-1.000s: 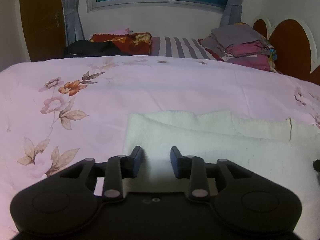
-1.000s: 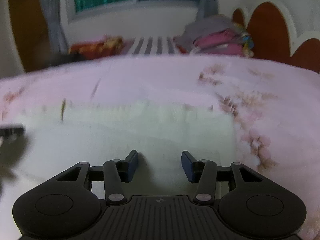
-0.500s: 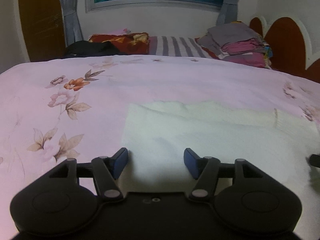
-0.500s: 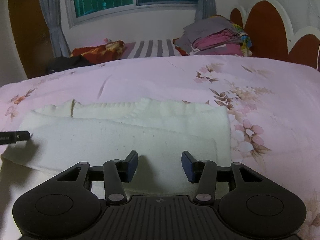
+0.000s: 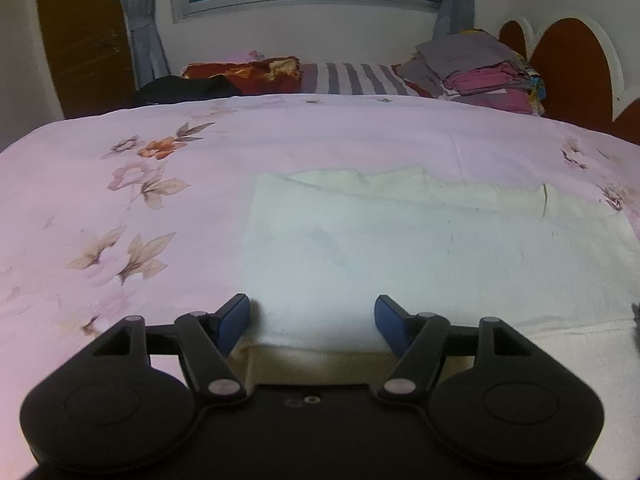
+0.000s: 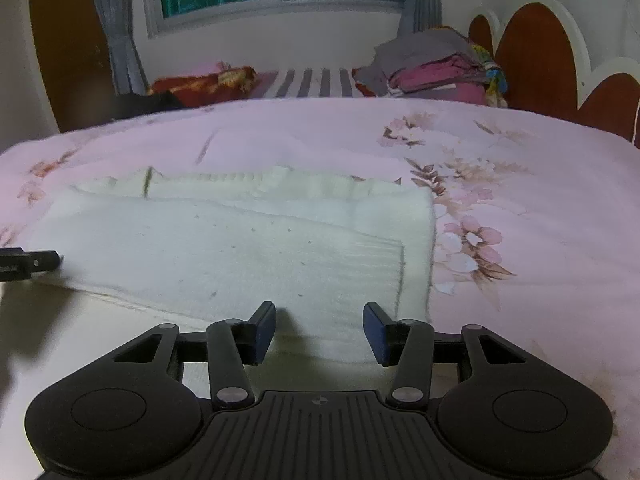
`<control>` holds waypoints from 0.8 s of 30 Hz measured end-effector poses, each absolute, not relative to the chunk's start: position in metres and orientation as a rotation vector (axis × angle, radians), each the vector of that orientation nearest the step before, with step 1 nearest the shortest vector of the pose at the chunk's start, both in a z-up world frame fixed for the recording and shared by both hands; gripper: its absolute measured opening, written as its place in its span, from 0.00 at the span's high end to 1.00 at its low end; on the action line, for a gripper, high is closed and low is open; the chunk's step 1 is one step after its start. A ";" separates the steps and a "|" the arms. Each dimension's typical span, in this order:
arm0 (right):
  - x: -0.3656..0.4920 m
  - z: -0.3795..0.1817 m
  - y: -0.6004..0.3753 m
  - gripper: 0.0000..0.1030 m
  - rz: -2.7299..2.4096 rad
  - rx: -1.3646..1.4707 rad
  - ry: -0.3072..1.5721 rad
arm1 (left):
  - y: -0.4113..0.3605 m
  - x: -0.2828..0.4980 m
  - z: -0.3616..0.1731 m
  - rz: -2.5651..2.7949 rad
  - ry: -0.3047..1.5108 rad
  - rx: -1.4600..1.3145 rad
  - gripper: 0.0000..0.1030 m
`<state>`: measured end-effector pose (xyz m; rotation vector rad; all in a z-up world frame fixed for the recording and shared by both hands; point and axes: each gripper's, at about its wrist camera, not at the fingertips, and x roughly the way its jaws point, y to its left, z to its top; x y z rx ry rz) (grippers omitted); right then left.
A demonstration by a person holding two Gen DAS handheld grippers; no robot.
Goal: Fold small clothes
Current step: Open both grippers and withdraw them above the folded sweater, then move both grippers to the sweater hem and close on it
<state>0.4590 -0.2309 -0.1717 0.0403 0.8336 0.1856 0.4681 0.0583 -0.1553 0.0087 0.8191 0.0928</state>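
Observation:
A cream knitted garment (image 5: 400,248) lies folded flat on the pink floral bedsheet (image 5: 120,200); it also shows in the right wrist view (image 6: 240,248). My left gripper (image 5: 312,326) is open and empty, just above the garment's near left edge. My right gripper (image 6: 319,330) is open and empty over the garment's near right part. The tip of the left gripper shows at the left edge of the right wrist view (image 6: 28,264).
A stack of folded grey and pink clothes (image 5: 480,72) sits at the back right by the brown headboard (image 5: 572,68). A red patterned pillow (image 5: 240,76), a dark cloth (image 5: 184,88) and a striped blanket (image 5: 352,76) lie at the back under the window.
My left gripper has opened wider and drawn back towards the garment's near edge. The right gripper has stayed open and barely moved since half a second ago.

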 end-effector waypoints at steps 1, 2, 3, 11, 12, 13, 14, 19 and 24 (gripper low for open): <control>0.456 -0.169 -0.233 0.53 0.196 0.050 0.826 | 0.059 0.465 -0.154 0.100 0.819 0.001 0.35; 0.452 -0.166 -0.236 0.53 0.208 0.059 0.817 | 0.058 0.460 -0.152 0.110 0.819 -0.006 0.35; 0.448 -0.164 -0.240 0.53 0.220 0.064 0.807 | 0.057 0.457 -0.150 0.115 0.818 -0.008 0.35; 0.419 -0.149 -0.246 0.53 0.301 0.057 0.792 | 0.046 0.414 -0.133 0.101 0.818 0.011 0.35; 0.414 -0.149 -0.246 0.53 0.308 0.057 0.794 | 0.044 0.408 -0.131 0.093 0.821 0.015 0.35; 0.409 -0.148 -0.246 0.53 0.312 0.060 0.798 | 0.043 0.404 -0.129 0.086 0.824 0.018 0.35; 0.404 -0.147 -0.246 0.53 0.314 0.064 0.804 | 0.042 0.398 -0.127 0.078 0.827 0.020 0.35; 0.374 -0.142 -0.249 0.53 0.304 0.079 0.809 | 0.040 0.367 -0.122 0.019 0.837 0.019 0.35; 0.332 -0.137 -0.249 0.53 0.271 0.072 0.814 | 0.049 0.333 -0.127 -0.038 0.865 -0.011 0.36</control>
